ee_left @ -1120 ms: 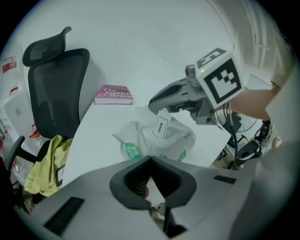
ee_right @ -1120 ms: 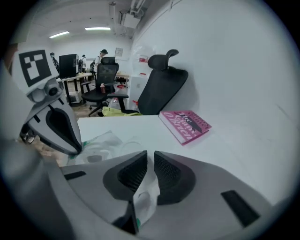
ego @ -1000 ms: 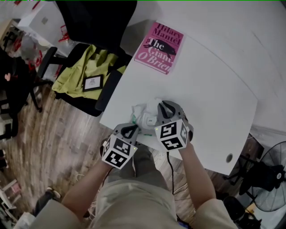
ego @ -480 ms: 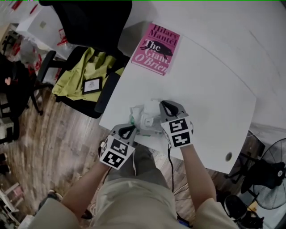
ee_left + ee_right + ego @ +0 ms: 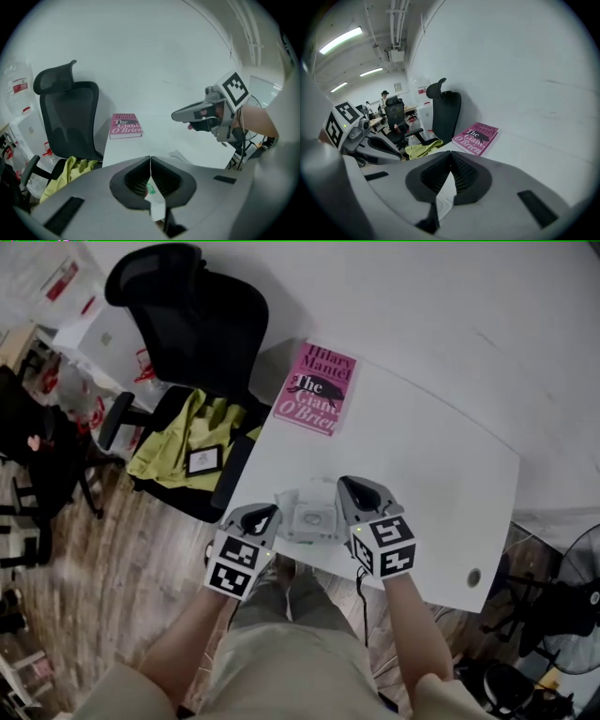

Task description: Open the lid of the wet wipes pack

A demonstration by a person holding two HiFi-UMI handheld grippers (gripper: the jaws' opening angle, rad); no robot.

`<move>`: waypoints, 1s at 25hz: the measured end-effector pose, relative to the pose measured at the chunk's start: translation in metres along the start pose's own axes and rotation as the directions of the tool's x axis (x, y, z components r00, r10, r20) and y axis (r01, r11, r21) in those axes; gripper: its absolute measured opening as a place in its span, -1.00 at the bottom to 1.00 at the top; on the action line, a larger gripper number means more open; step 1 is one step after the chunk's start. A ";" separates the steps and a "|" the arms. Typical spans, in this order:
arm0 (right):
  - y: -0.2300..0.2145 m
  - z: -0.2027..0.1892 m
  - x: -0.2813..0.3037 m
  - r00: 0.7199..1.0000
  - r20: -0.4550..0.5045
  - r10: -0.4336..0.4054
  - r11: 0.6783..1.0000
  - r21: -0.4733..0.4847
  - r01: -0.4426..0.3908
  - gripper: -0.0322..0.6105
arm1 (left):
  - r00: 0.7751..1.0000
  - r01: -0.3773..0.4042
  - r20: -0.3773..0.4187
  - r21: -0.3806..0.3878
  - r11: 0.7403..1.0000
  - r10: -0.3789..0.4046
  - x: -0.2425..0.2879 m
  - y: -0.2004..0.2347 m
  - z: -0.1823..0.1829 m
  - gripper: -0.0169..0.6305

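Observation:
The white wet wipes pack (image 5: 309,512) hangs between my two grippers, just above the white table's (image 5: 422,465) front edge, its lid face up. My left gripper (image 5: 270,514) is shut at the pack's left edge. In the left gripper view a white and green strip of the pack (image 5: 153,193) sits right under the closed jaws. My right gripper (image 5: 349,484) has just been closing and is now shut tip to tip at the pack's right side, with nothing visibly clamped between its jaws. In the right gripper view the white pack (image 5: 444,199) shows just below that gripper (image 5: 451,155).
A pink book (image 5: 317,388) lies at the table's far left corner. A black office chair (image 5: 187,315) draped with a yellow-green garment (image 5: 187,442) stands left of the table. A cable hole (image 5: 473,577) is at the front right, and a fan (image 5: 572,615) beyond it.
Both grippers have risen from the table top. The pack came up with the left gripper. The right gripper's jaws closed as it lifted and rolled.

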State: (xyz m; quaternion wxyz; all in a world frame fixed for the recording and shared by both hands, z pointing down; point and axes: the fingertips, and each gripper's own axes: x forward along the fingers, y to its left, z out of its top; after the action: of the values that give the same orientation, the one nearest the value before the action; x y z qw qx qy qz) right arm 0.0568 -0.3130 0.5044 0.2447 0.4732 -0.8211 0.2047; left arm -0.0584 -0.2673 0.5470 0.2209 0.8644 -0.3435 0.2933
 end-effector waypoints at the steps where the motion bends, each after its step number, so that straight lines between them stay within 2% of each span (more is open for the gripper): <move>1: 0.001 0.011 -0.008 1.000 0.023 -0.002 1.000 0.008 0.001 -0.82 | 1.000 -0.008 0.020 0.006 1.000 0.007 -0.006 0.001 0.011 -0.88; 4: 0.009 0.044 -0.028 0.996 0.093 -0.002 1.000 0.010 0.002 -0.82 | 0.996 -0.040 0.087 0.031 0.999 0.037 -0.028 0.006 0.045 -0.88; 7: 0.017 0.074 -0.051 0.989 0.146 -0.004 0.999 -0.053 0.012 -0.82 | 0.985 -0.071 0.164 0.050 0.996 0.061 -0.051 0.006 0.077 -0.88; 15: 0.052 0.140 -0.119 0.956 0.289 0.059 0.988 -0.154 -0.015 -0.82 | 0.936 -0.133 0.341 0.113 0.985 0.087 -0.124 -0.008 0.152 -0.88; 17: 0.061 0.152 -0.136 0.945 0.320 0.070 0.986 -0.167 -0.016 -0.82 | 0.917 -0.136 0.390 0.111 0.984 0.083 -0.142 -0.013 0.166 -0.88; 21: 0.073 0.166 -0.166 0.925 0.373 0.075 0.987 -0.159 -0.016 -0.82 | 0.854 -0.095 0.519 0.062 0.994 0.050 -0.183 -0.026 0.198 -0.88; 25: 0.077 0.175 -0.194 0.896 0.442 0.052 0.990 -0.139 0.011 -0.82 | 0.828 -0.149 0.558 0.121 0.981 0.057 -0.206 -0.038 0.213 -0.88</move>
State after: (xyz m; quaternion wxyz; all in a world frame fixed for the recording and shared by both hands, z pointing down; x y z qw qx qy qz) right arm 0.0368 -0.2452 0.2411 0.0808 0.4806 -0.8724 0.0367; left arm -0.0775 -0.2705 0.2490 0.0265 0.9072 -0.4141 0.0696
